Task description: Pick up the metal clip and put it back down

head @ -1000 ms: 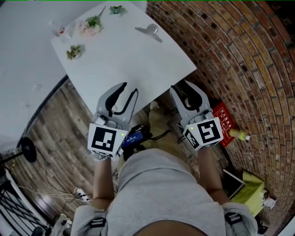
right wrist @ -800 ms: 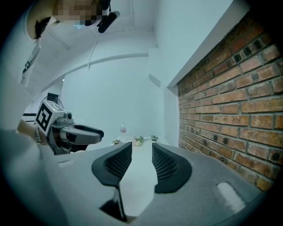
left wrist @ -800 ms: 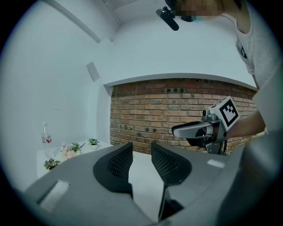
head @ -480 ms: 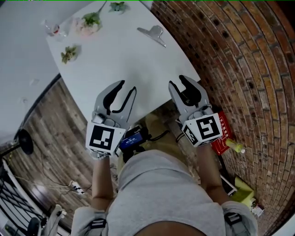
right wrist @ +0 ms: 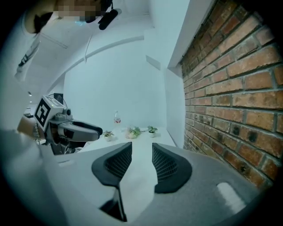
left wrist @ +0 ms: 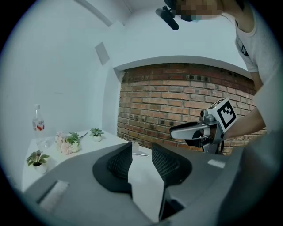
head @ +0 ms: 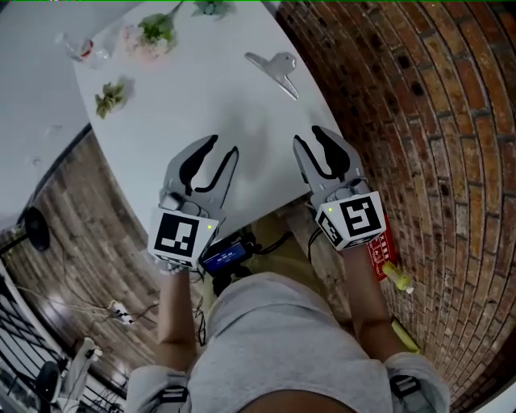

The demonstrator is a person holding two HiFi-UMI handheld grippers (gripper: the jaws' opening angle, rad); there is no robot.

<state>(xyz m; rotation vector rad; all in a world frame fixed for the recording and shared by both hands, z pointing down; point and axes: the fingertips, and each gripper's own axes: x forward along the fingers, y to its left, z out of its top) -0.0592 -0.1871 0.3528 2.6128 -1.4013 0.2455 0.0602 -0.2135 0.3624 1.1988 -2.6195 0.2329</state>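
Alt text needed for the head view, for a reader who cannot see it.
The left gripper and right gripper, both open and empty, hover over the near edge of a white table; the metal clip lies untouched farther along it.

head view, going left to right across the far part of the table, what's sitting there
potted plant → bunch of pink flowers → second potted plant at the picture's top edge → metal clip

White table (head: 201, 105) centre-far. Red brick wall (head: 427, 105) along right. Dark wood plank floor (head: 97, 226) left and near. Plain white wall (right wrist: 119, 84) far, even light.
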